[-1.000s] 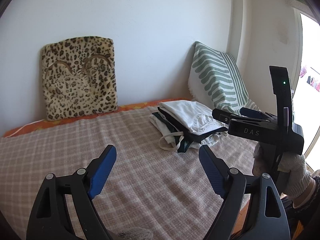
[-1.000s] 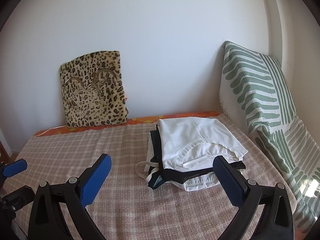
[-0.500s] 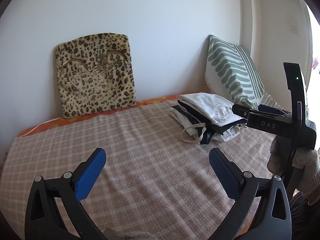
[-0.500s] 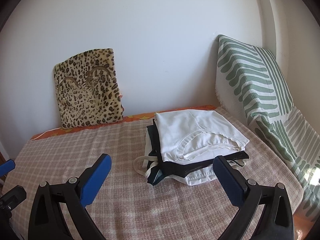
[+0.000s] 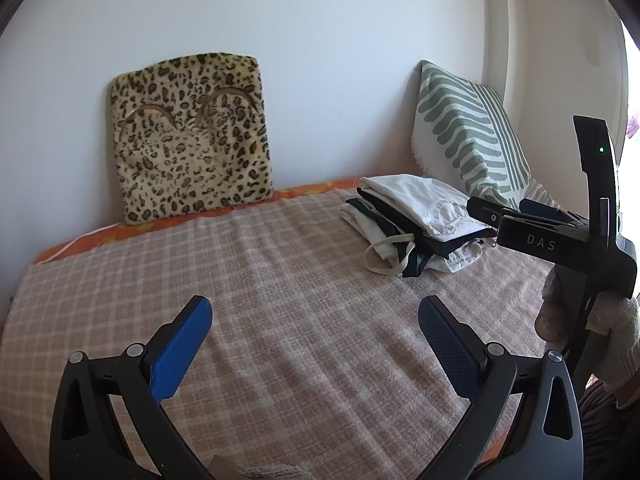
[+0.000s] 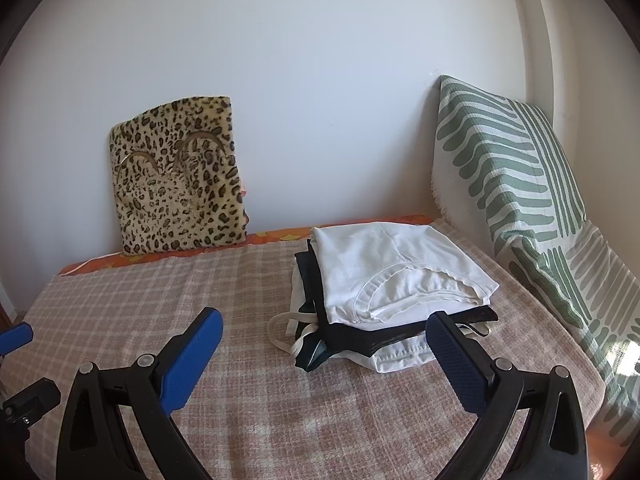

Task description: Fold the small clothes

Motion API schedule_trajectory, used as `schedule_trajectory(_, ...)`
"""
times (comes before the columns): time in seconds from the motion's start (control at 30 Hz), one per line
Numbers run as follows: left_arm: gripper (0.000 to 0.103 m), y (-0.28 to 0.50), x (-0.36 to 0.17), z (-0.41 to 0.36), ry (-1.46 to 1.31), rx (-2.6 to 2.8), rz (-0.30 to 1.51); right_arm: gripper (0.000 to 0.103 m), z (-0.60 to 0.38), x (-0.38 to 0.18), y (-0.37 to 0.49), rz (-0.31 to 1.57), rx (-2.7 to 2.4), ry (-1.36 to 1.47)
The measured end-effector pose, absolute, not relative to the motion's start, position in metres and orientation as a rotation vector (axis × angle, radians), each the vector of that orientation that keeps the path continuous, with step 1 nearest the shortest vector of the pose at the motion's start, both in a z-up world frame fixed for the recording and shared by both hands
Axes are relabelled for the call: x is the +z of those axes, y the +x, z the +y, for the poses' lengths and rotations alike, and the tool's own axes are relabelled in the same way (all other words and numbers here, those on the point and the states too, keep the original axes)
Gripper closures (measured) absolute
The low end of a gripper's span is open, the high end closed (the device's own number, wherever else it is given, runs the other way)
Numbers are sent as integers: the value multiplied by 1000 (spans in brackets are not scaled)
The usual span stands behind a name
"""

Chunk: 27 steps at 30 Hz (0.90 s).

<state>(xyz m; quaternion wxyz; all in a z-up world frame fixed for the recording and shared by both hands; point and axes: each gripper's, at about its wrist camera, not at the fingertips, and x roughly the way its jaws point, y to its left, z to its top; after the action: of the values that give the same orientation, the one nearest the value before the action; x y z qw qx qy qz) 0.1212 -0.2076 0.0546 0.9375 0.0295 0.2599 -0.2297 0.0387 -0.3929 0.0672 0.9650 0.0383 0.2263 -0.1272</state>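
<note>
Seemingly done: folded clothes (image 6: pixel 396 288) sit stacked on the blanket (image 6: pixel 240 380) (nothing loose visible), left gripper (image 5: pixel 314 330) and right gripper (image 6: pixel 324 342) both spread, empty.

Left gripper (image 5: pixel 316 322) is held level, jaws spread wide. Right gripper (image 6: pixel 324 334) likewise, gripping nothing.

the only readable lettering is "das", printed on the black body of the right gripper (image 5: pixel 524 216).
</note>
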Motion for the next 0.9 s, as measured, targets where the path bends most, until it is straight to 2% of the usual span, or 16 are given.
schedule_trajectory(0.9, 0, 115, 58, -213, 70, -497, 533, 0, -387, 71, 40, 452, -255, 79)
